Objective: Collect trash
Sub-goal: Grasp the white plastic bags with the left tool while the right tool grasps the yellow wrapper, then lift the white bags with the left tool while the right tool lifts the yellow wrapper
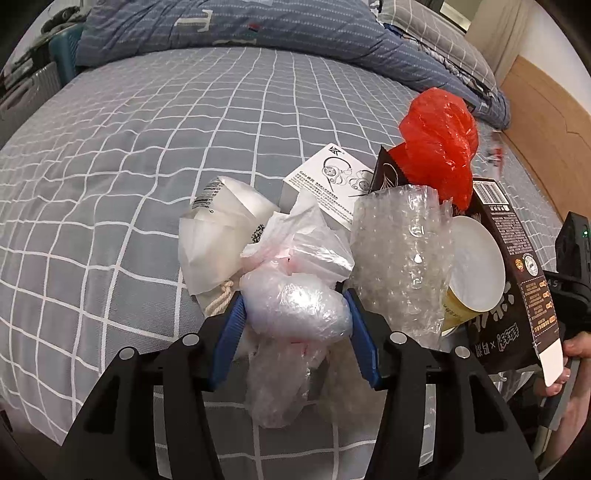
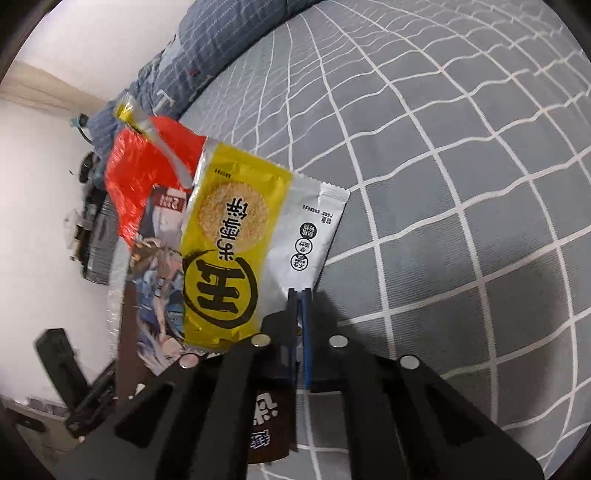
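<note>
In the left wrist view my left gripper (image 1: pixel 295 314) is shut on a crumpled clear plastic bag (image 1: pixel 295 310) with pink inside, held over the bed. Around it lie a translucent white bag (image 1: pixel 218 236), a white earphone box (image 1: pixel 332 184), bubble wrap (image 1: pixel 402 254), a paper cup (image 1: pixel 476 266), a red plastic bag (image 1: pixel 439 140) and a black carton (image 1: pixel 517 280). In the right wrist view my right gripper (image 2: pixel 300 295) is shut on a yellow and silver snack wrapper (image 2: pixel 236 240). The red plastic bag (image 2: pixel 144 177), an illustrated packet (image 2: pixel 159 280) and the black carton (image 2: pixel 269 424) hang beside and below it.
The grey bedsheet with a white grid (image 1: pixel 147 147) fills both views. A blue striped duvet (image 1: pixel 240 22) and pillow lie at the far end. A wooden headboard (image 1: pixel 546 129) stands at the right. A hand (image 1: pixel 569 354) holds the right gripper at the right edge.
</note>
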{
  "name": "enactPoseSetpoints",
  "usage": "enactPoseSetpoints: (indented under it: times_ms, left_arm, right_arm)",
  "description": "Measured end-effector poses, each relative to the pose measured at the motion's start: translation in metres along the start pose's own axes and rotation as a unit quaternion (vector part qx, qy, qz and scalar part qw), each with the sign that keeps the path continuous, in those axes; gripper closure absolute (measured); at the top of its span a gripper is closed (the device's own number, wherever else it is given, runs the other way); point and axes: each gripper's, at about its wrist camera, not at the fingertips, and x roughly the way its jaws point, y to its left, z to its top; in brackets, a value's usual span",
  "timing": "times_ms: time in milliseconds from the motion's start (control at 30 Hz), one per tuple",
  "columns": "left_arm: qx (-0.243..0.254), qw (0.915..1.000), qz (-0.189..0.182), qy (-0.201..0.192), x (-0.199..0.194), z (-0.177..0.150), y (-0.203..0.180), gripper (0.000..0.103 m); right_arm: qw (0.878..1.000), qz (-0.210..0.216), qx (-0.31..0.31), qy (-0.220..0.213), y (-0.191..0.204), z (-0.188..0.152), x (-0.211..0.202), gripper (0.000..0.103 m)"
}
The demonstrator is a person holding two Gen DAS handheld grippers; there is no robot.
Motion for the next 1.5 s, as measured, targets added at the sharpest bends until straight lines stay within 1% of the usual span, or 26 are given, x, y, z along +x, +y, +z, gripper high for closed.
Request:
enactPoseSetpoints:
  times_ms: [133, 167, 367, 600, 667, 733, 767, 800, 900, 933, 1033, 1133, 1233, 1333, 1400, 1433, 1467, 1500]
  left_arm:
    - [0.002, 1.0000, 0.001, -0.004, -0.002, 0.004, -0.001, 0.050]
    - [0.002, 1.0000, 0.001, -0.006, -0.005, 0.000, 0.002, 0.050]
    - [0.006, 0.9997, 0.001, -0.022, -0.017, 0.003, 0.001, 0.050]
    - [0.013, 0.9993, 0.000, -0.035, -0.028, 0.003, -0.001, 0.050]
    - [0.014, 0.9993, 0.000, -0.036, -0.028, 0.003, -0.002, 0.050]
    - [0.013, 0.9993, 0.001, -0.034, -0.027, 0.002, -0.001, 0.050]
    - [0.013, 0.9993, 0.002, -0.034, -0.027, 0.001, -0.002, 0.050]
    - [0.014, 0.9993, 0.002, -0.033, -0.027, 0.002, -0.002, 0.050]
    - [0.016, 0.9993, 0.004, -0.034, -0.028, 0.003, -0.003, 0.050]
    - [0.015, 0.9993, 0.004, -0.035, -0.028, 0.004, -0.003, 0.050]
    - [0.012, 0.9991, 0.000, -0.039, -0.031, 0.006, -0.004, 0.050]
    - [0.015, 0.9990, -0.002, -0.043, -0.034, 0.007, -0.004, 0.050]
    - [0.010, 0.9989, -0.005, -0.045, -0.036, 0.008, -0.001, 0.050]
    - [0.007, 0.9988, -0.008, -0.047, -0.038, 0.010, 0.000, 0.050]
    - [0.008, 0.9988, -0.007, -0.047, -0.038, 0.010, 0.001, 0.050]
    - [0.008, 0.9988, -0.007, -0.047, -0.039, 0.010, 0.001, 0.050]
    - [0.008, 0.9988, -0.007, -0.048, -0.039, 0.010, 0.002, 0.050]
    - [0.009, 0.9988, -0.007, -0.048, -0.040, 0.010, 0.002, 0.050]
  right_arm:
    - [1.000, -0.025, -0.012, -0.015, 0.006, -0.002, -0.007, 0.103]
    - [0.999, -0.032, -0.016, -0.018, 0.008, -0.003, -0.009, 0.103]
    - [0.996, -0.067, -0.042, -0.038, 0.019, -0.008, -0.022, 0.103]
    - [0.993, -0.088, -0.062, -0.054, 0.022, -0.011, -0.038, 0.103]
    - [0.989, -0.112, -0.071, -0.066, 0.025, -0.011, -0.044, 0.102]
    - [0.986, -0.127, -0.072, -0.080, 0.031, -0.009, -0.053, 0.098]
    - [0.986, -0.126, -0.070, -0.088, 0.035, -0.007, -0.059, 0.083]
    - [0.985, -0.123, -0.070, -0.097, 0.040, -0.007, -0.063, 0.066]
    - [0.979, -0.130, -0.087, -0.128, 0.063, -0.006, -0.078, 0.055]
    - [0.978, -0.133, -0.089, -0.130, 0.068, -0.005, -0.080, 0.054]
    - [0.975, -0.149, -0.103, -0.125, 0.083, -0.002, -0.077, 0.054]
    - [0.970, -0.180, -0.117, -0.115, 0.092, 0.004, -0.070, 0.054]
    - [0.971, -0.189, -0.111, -0.092, 0.089, 0.009, -0.059, 0.055]
    - [0.969, -0.201, -0.116, -0.084, 0.090, 0.010, -0.051, 0.058]
    - [0.971, -0.202, -0.107, -0.072, 0.088, 0.011, -0.043, 0.064]
    - [0.971, -0.202, -0.107, -0.069, 0.088, 0.011, -0.041, 0.065]
    - [0.971, -0.203, -0.107, -0.067, 0.087, 0.012, -0.039, 0.068]
    - [0.971, -0.205, -0.106, -0.063, 0.086, 0.011, -0.036, 0.073]
